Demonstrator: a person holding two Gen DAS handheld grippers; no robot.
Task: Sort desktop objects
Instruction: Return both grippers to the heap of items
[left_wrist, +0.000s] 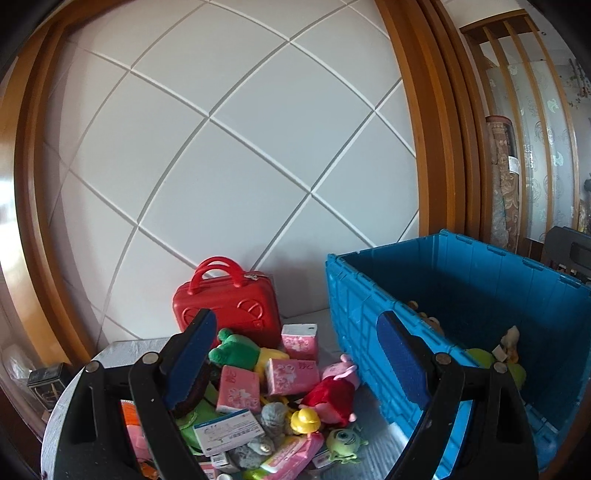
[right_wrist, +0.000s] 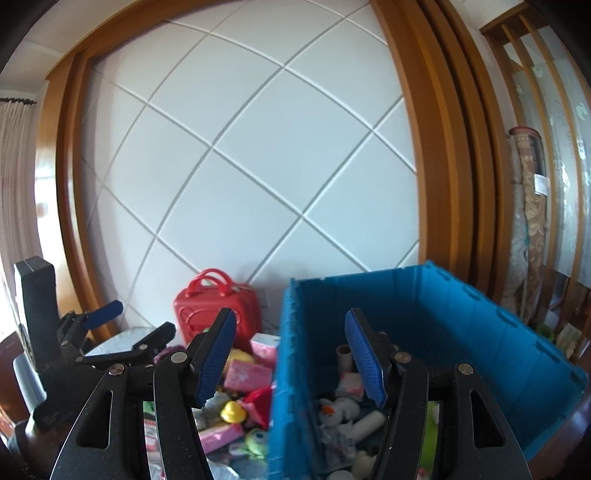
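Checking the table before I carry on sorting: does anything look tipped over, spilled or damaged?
Nothing looks damaged or spilled. The toys and pink tissue packs lie in a jumbled heap left of the blue crate, as unsorted things would. The red case stands upright against the wall, and the crate sits upright with a few toys inside.

We're seeing a mixed pile lying on the table left of the blue crate: pink tissue packs, green frog plush, pink pig plush, white medicine box. Red mini suitcase is standing upright behind. Crate is sitting open, already holding plush toys.
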